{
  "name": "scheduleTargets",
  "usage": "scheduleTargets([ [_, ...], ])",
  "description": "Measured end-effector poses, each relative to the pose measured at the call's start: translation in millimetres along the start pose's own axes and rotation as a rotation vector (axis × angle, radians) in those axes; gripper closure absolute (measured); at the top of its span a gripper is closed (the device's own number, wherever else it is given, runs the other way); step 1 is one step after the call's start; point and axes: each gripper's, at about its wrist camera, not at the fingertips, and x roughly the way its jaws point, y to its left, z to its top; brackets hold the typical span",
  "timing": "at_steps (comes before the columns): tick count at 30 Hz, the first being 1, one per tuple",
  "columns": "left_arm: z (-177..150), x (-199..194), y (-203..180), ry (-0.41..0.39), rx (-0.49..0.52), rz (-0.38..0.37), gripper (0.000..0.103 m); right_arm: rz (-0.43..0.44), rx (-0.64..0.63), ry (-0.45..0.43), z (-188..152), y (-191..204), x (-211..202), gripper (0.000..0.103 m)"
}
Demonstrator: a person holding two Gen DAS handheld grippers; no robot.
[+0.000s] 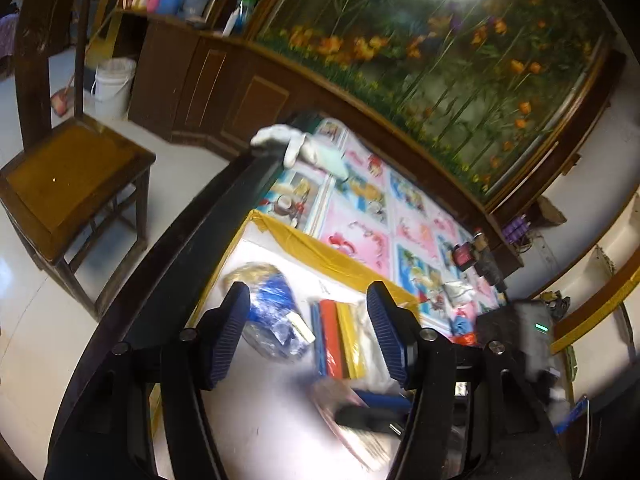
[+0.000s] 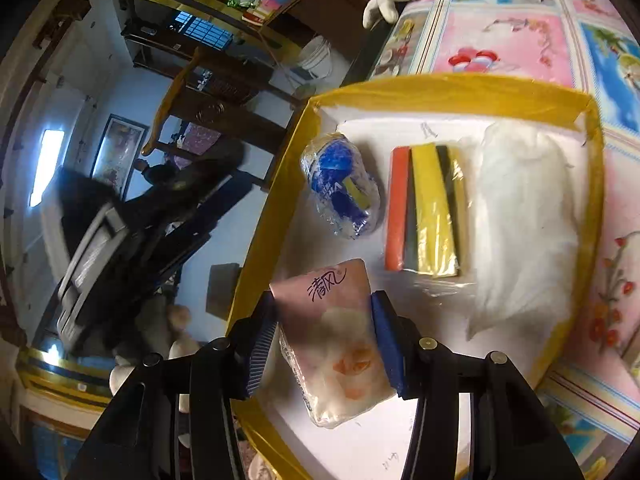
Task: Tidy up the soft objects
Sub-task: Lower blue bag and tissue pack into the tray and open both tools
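Note:
A white foam box (image 2: 448, 94) with yellow taped rim lies on the table. Inside lie a blue-and-white wrapped bundle (image 2: 340, 184), a pack of coloured strips (image 2: 426, 210) and a white fluffy bag (image 2: 524, 216). My right gripper (image 2: 324, 336) is shut on a pink tissue pack (image 2: 332, 340) and holds it over the box's near left corner. My left gripper (image 1: 308, 332) is open and empty above the box (image 1: 304, 240), over the bundle (image 1: 272, 312) and the strips (image 1: 338, 336). The right gripper with the tissue pack shows blurred low in the left wrist view (image 1: 360, 412).
A colourful cartoon-patterned cloth (image 1: 400, 208) covers the table. A white glove (image 1: 296, 144) lies at its far corner. A wooden chair (image 1: 68, 168) and a white bucket (image 1: 114, 86) stand on the floor to the left. Small items (image 1: 476, 256) sit by the flowered wall panel.

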Motion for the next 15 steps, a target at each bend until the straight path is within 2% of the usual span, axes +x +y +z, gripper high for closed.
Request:
scheduleTargets([
  [1, -4.5, -9.5, 0.7, -0.018, -0.002, -0.009, 0.036, -0.019, -0.004, 0.003, 1.1, -0.2, 3.6, 0.056],
  [5, -20.1, -35.6, 8.9, -0.067, -0.04, -0.004, 0.035, -0.147, -0.048, -0.037, 10.7, 6.7, 12.6, 0.054],
  [6, -22.6, -39.1, 12.5, -0.067, -0.066, -0.008, 0.035, -0.181, -0.063, -0.06, 12.8, 10.2, 12.4, 0.051],
  [8, -29.3, -45.7, 22.2, -0.063, -0.135, -0.029, 0.035, -0.307, -0.117, -0.126, 14.2, 20.9, 9.8, 0.047],
  [9, -31.0, -47.8, 25.7, -0.059, -0.155, -0.037, 0.035, -0.345, -0.141, -0.14, 12.8, 24.7, 8.6, 0.04],
  [10, -35.1, -50.2, 27.9, -0.055, -0.169, -0.042, 0.035, -0.368, -0.16, -0.15, 10.6, 27.8, 6.4, 0.034],
  [13, -44.1, -57.4, 24.7, -0.059, -0.168, -0.041, 0.035, -0.36, -0.193, -0.205, -7.1, 38.7, -19.7, 0.033],
  [15, -50.7, -62.1, 12.5, -0.06, -0.122, -0.046, 0.035, -0.379, -0.227, -0.269, -25.2, 50.1, -46.2, 0.033],
])
